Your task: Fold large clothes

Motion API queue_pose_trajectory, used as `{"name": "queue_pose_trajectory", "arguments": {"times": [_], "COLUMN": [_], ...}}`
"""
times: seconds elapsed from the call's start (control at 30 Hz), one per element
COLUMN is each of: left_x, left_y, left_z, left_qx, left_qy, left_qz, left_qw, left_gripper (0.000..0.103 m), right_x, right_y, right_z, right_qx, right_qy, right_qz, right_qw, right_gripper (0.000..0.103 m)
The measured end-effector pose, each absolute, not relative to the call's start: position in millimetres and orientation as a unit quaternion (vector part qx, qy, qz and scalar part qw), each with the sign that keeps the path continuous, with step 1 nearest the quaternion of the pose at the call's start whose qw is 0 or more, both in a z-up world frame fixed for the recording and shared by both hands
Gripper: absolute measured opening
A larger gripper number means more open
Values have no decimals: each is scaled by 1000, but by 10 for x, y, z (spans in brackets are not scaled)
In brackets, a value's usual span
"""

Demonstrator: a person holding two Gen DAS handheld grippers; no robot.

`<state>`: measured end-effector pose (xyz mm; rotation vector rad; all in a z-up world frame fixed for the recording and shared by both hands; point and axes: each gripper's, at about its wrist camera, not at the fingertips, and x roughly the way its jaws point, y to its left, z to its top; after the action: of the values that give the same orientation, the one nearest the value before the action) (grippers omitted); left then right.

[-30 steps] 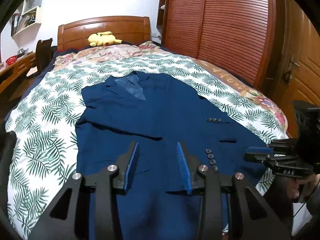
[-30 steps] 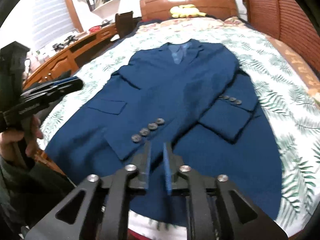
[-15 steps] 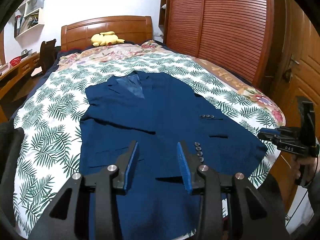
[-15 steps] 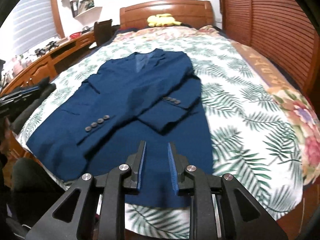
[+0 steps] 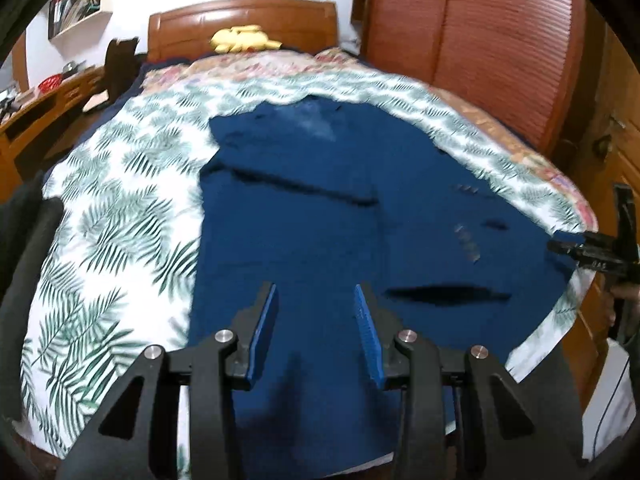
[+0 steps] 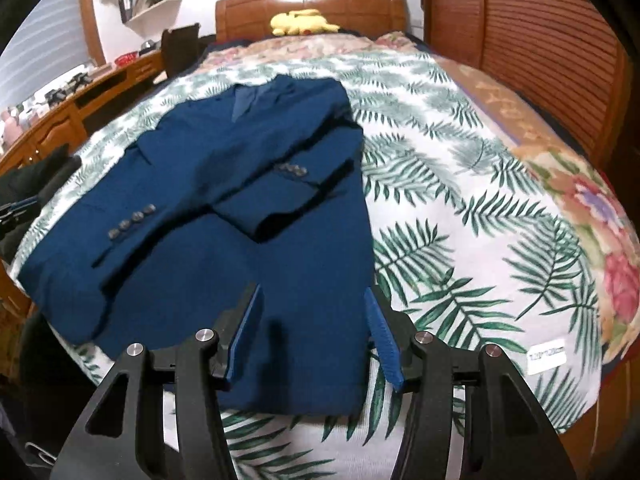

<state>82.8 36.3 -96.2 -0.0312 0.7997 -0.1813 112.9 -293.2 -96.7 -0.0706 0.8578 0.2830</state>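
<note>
A dark blue suit jacket lies flat on the bed, collar towards the headboard, both sleeves folded across its front; it also shows in the right wrist view. My left gripper is open and empty, above the jacket's hem near the foot of the bed. My right gripper is wide open and empty, above the hem's right corner. The right gripper also shows at the right edge of the left wrist view.
The bed has a palm-leaf sheet and a wooden headboard with a yellow plush toy. A slatted wooden wardrobe stands to the right, a wooden desk to the left.
The right gripper has opened from nearly shut to wide open and moved right towards the hem corner. The left gripper stayed open and drew back a little towards the foot of the bed.
</note>
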Motion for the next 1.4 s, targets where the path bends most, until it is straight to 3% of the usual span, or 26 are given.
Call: {"name": "queue_pose_trajectory", "arguments": {"times": [0.57,1.4], "left_x": [537,210], "left_y": [889,954], "left_z": [-1413,-1489], "left_qx": [-44,-79], "left_qy": [426,414], "left_qz": [-26,-44], "left_qw": [903,906], "left_gripper": [38,38], "right_x": [1206,1064], "right_y": [-2976,-2961], "right_z": [-1170,-1239], "right_qx": [-58,-60], "right_qy": [428,445], "right_qz": [125,154], "right_qw": [893,880], "right_gripper": [63,64]}}
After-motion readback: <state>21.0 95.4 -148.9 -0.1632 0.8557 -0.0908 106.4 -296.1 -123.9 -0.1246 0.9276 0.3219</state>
